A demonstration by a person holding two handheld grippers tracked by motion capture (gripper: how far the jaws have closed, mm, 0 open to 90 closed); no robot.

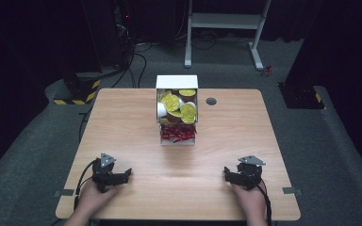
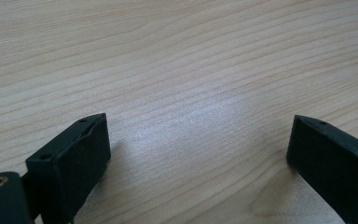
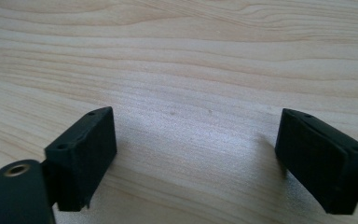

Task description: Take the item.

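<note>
Left gripper (image 1: 125, 173), right gripper (image 1: 226, 172) — both released, white box (image 1: 176, 81) — yellow-lidded cups (image 1: 179, 106), red packets (image 1: 177, 133).

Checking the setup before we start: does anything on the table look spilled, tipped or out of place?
Nothing stands out. The white box sits squarely at mid-table, yellow-lidded cups and red packets inside it. The left gripper and right gripper rest open near the front edge.
</note>
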